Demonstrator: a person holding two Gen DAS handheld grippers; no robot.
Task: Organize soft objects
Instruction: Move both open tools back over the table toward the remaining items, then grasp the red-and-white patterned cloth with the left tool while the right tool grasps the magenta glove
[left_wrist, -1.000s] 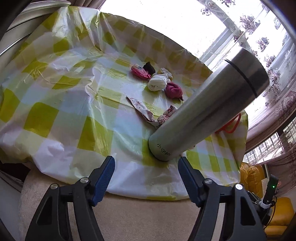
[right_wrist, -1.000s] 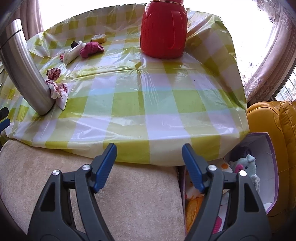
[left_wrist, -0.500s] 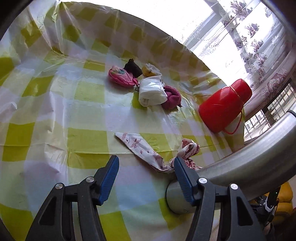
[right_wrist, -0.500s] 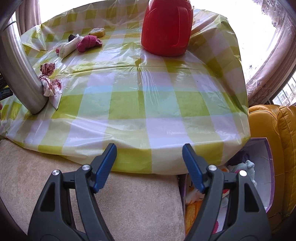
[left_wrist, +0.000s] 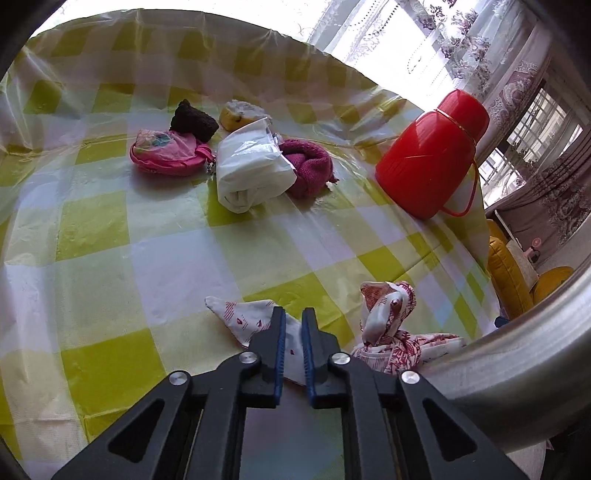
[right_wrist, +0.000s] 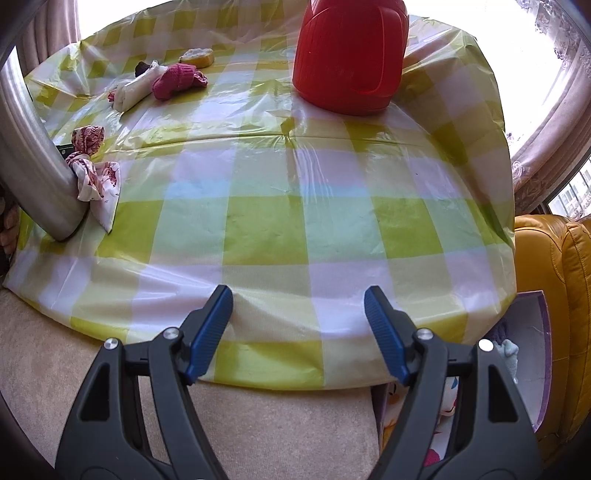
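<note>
A white cloth with red print lies knotted on the checked tablecloth, against the foot of a steel flask. My left gripper is shut on the flat tail of this cloth, which shows between the blue pads. The right wrist view shows the same cloth at the far left. At the back lie a pink pouch, a white plastic bag, a magenta knit piece, a black knit piece and a yellow sponge. My right gripper hangs open over the table's front edge, holding nothing.
A red thermos jug stands at the back right of the table. An open box of soft toys sits on the floor below the table's right corner, beside a yellow sofa. A beige cushion lies under my right gripper.
My left gripper moved in over the table and down to the printed cloth, then closed on its tail. My right gripper crept slightly toward the table and stayed open.
</note>
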